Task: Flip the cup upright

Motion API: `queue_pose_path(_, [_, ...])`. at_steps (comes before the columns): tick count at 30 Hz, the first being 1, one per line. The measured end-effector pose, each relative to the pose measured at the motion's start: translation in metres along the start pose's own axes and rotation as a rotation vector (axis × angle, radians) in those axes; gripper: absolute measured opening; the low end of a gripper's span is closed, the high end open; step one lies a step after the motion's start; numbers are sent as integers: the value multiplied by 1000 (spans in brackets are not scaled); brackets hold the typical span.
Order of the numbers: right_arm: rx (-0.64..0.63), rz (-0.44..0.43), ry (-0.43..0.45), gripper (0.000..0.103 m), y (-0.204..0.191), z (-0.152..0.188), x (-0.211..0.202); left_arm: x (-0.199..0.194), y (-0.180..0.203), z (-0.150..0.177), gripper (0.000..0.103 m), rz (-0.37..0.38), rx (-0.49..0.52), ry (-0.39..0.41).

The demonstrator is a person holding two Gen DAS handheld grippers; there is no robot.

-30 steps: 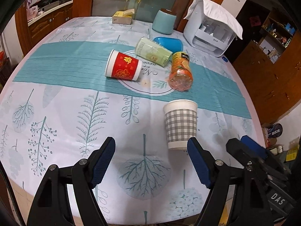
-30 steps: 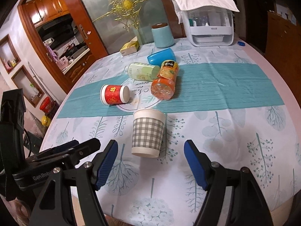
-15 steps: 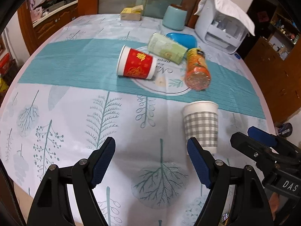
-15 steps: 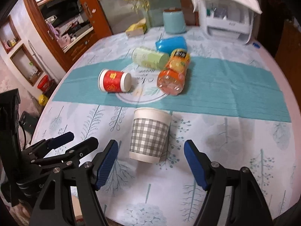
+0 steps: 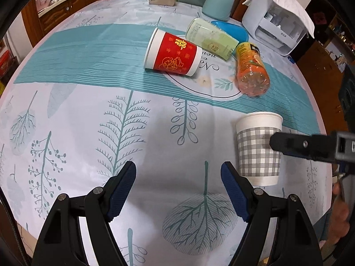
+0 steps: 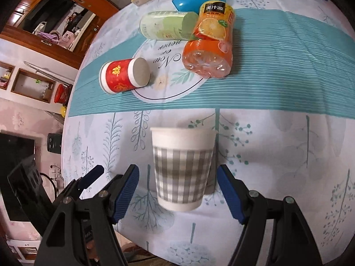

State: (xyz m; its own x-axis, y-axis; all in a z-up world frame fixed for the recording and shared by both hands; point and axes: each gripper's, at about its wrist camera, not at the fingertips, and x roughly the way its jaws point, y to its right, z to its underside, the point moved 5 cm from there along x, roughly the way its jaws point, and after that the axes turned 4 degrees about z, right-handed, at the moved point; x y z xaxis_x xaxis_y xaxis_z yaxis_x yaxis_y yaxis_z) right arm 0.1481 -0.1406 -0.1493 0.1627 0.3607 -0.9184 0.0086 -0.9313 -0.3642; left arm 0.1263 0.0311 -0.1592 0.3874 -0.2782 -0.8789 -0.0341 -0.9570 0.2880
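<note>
The worktop [image 5: 66, 115] fills most of both views, round and covered with a pale cloth printed with trees and a teal band across the middle. At the upper right of the left wrist view stands a white appliance [image 5: 277, 22] with a white cloth over its top.

The left tongs [image 5: 178, 190] sit at the bottom centre of their own view, spread wide, with nothing between the blue pads. The right tongs [image 6: 177, 191] are at the bottom of the right wrist view, also spread wide; the grey checked cup [image 6: 182, 169] stands between the two pads, close to them, but both pads are apart from it. This cup is upright, mouth up, in the lower centre of that view.

An orange juice bottle [image 6: 209, 42] lies on its side in the upper centre, touching a pale green cup [image 6: 164, 27] lying beside it. A red cup [image 6: 124, 75] lies on its side to the left of the bottle.
</note>
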Motion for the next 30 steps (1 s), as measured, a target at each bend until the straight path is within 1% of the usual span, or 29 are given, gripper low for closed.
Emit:
queue_pose_path(5, [25, -11, -79, 73, 4, -12, 12, 9, -1, -1, 77, 16, -14, -16])
queue_pose_path(8, [25, -9, -104, 73, 6, -17, 17, 13, -3, -3, 77, 20, -23, -22])
queue_pose_path(13, [28, -45, -154, 73, 6, -20, 27, 18, -5, -4, 77, 22, -32, -31])
queue_pose_path(15, [24, -44, -159, 64, 5, -21, 29, 20, -6, -4, 77, 19, -34, -33])
queue_pose_path(17, [20, -55, -151, 64, 4, -21, 27, 19, -7, -5, 77, 20, -34, -31])
queue_pose_path(21, [-21, -61, -79, 63, -1, -23, 12, 17, -6, -6, 77, 17, -31, -21])
queue_pose_path(24, [-73, -37, 34, 63, -7, -25, -6, 17, -4, -7, 77, 15, -26, -15])
queue_pose_path(25, [-92, -24, 73, 63, -9, -26, -11, 16, -3, -7, 77, 13, -24, -13])
queue_pose_path(30, [-199, 13, 348, 63, -17, -19, -32, 13, -2, -6, 77, 4, -17, 1])
